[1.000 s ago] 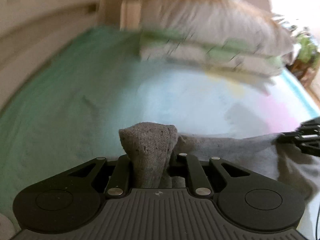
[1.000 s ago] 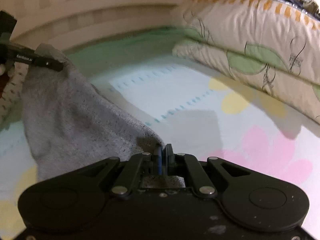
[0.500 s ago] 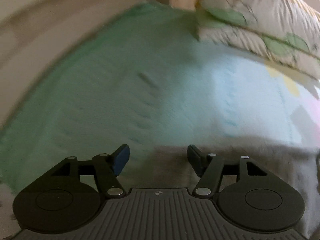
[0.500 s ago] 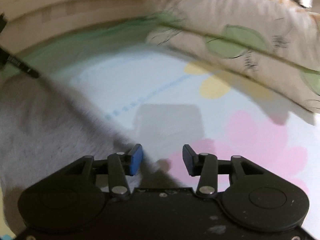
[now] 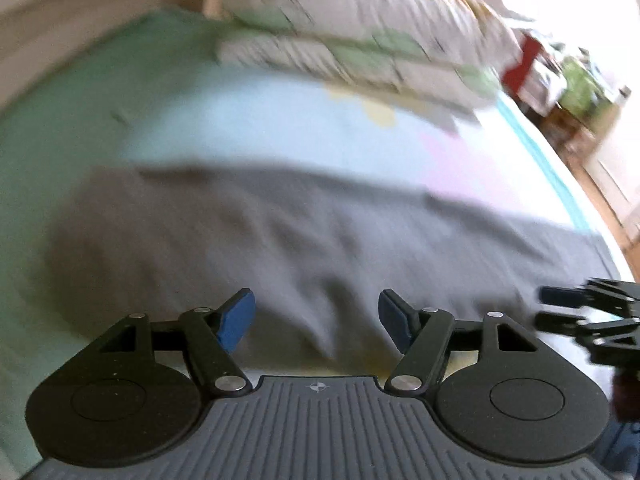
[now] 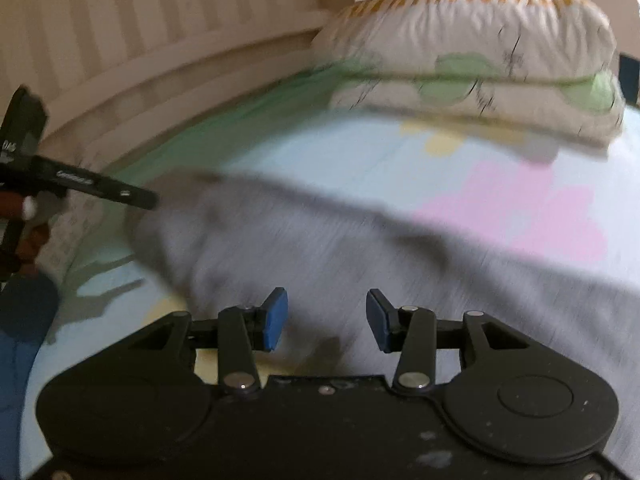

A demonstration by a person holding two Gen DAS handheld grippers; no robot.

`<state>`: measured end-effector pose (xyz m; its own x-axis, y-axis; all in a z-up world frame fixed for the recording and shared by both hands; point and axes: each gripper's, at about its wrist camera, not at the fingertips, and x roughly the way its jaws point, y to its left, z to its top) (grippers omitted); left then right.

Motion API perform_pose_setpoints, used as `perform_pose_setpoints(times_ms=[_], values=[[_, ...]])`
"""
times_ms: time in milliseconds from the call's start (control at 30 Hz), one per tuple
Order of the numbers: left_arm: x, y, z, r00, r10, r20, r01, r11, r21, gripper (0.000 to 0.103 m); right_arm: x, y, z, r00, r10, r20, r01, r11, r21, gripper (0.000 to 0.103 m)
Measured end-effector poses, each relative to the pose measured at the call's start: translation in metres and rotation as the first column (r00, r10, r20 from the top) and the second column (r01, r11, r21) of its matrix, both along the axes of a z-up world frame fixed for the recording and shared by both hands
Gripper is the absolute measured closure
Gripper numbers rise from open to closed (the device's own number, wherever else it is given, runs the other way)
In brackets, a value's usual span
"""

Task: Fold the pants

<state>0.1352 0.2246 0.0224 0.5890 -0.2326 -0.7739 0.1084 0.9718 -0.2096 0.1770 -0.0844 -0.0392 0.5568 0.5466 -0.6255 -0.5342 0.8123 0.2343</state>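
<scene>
pants (image 5: pixel 304 232): grey | sheet (image 6: pixel 360 152): pastel, seemingly floral | pillows (image 6: pixel 480 60): cream, green-spotted

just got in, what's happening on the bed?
A person with a handheld gripper in each hand is folding grey pants on the flowered bedsheet. The left gripper and right gripper have just been opening; the jaws of both are open with nothing pinched. The pants lie spread flat, stacked pillows beyond them.

Both the left gripper (image 5: pixel 316 322) and right gripper (image 6: pixel 326 318) have released the grey pants (image 5: pixel 304 240); jaws have just been opening, nothing between them. Pants now lie flat on the bed sheet (image 5: pixel 248 120).
</scene>
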Motion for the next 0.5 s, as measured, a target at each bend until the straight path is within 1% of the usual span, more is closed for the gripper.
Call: perform_pose_setpoints(times_ms=[100,167,267,300,400,500], values=[[-0.009,-0.012,-0.025,0.998,-0.002,-0.069,-0.001,0.999,-0.044,0.036,-0.022,0.014,-0.022,0.997,0.021,-0.073,-0.02,1.0,0.018,0.057],[-0.01,-0.012,-0.037,0.996,0.006,-0.089,-0.011,0.999,-0.047,0.036,-0.033,0.027,-0.033,0.996,0.038,-0.085,-0.038,0.999,0.008,0.057],[-0.002,-0.004,-0.037,0.997,0.037,-0.072,-0.039,0.999,-0.025,0.036,-0.038,0.045,-0.045,0.994,0.065,-0.087,-0.066,0.998,-0.017,0.057],[0.002,0.002,-0.035,0.997,0.046,-0.058,-0.047,0.999,-0.025,0.036,-0.038,0.051,-0.047,0.994,0.07,-0.082,-0.073,0.997,-0.025,0.057],[0.011,0.014,-0.026,0.996,0.083,-0.016,-0.082,0.997,0.013,0.036,-0.034,0.066,-0.052,0.994,0.094,-0.062,-0.097,0.995,-0.04,0.056],[0.034,0.032,-0.027,0.992,0.123,-0.026,-0.122,0.992,0.011,0.036,-0.026,0.084,-0.054,0.993,0.113,-0.031,-0.115,0.992,-0.06,0.054]])
